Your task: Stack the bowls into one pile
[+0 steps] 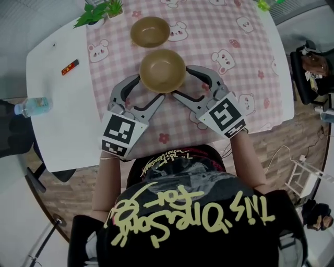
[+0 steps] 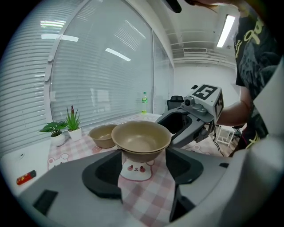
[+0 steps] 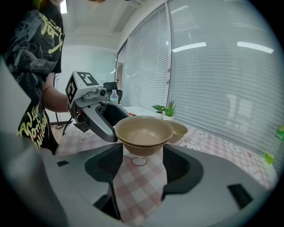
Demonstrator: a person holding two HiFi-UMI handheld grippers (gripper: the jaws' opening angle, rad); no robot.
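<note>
Two tan bowls sit nested as one pile (image 1: 162,70) on the pink checked cloth (image 1: 235,78). A third tan bowl (image 1: 150,31) stands alone just beyond it. My left gripper (image 1: 148,89) is open at the pile's near left and my right gripper (image 1: 183,82) is open at its near right; neither touches it. In the left gripper view the pile (image 2: 141,138) stands just ahead of the open jaws, with the single bowl (image 2: 103,134) behind left and the right gripper (image 2: 191,119) opposite. The right gripper view shows the pile (image 3: 143,133), the single bowl (image 3: 179,131) and the left gripper (image 3: 95,117).
A small potted plant (image 1: 99,11) stands at the cloth's far left corner. On the bare white table (image 1: 62,120) to the left lie a red item (image 1: 70,67) and a water bottle (image 1: 32,106) at the edge. A dark chair (image 1: 313,68) stands to the right.
</note>
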